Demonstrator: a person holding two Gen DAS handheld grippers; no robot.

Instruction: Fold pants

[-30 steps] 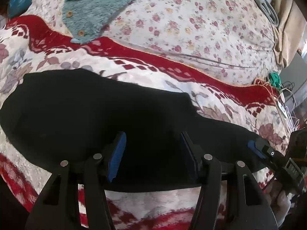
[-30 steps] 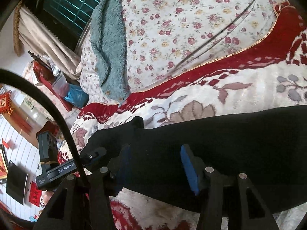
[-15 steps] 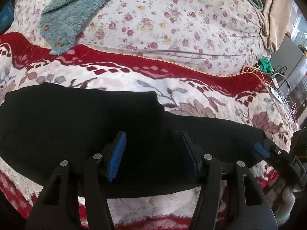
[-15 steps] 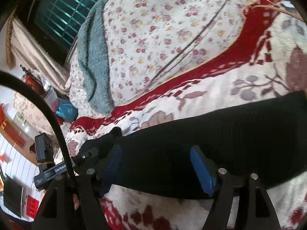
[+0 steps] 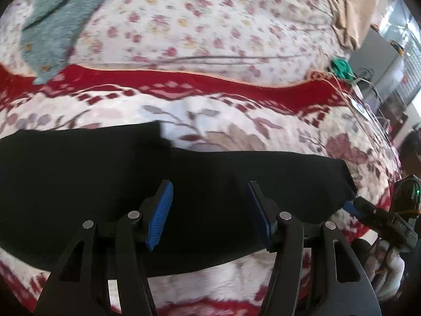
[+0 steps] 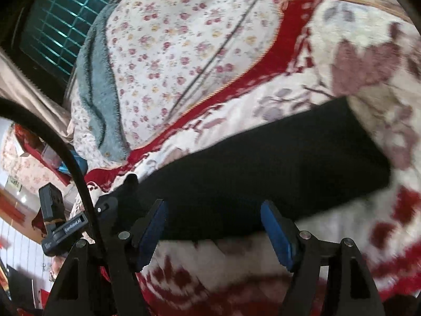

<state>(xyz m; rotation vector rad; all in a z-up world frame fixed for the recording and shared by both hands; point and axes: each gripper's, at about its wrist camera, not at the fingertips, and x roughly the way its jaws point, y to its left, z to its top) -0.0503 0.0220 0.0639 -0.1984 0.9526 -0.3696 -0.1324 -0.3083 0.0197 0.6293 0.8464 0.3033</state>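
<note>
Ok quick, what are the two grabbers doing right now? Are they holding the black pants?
Left gripper: open, holding nothing, over the black pants.
Right gripper: open, holding nothing, at the near edge of the pants.

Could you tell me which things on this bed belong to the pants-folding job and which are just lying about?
Belongs to the job:
- long black knit pants
- left claw, open
- right claw, open

Just lying about:
- fluffy teal buttoned garment
- red-and-cream floral blanket
- small-flowered quilt
- green yarn bundle
</note>
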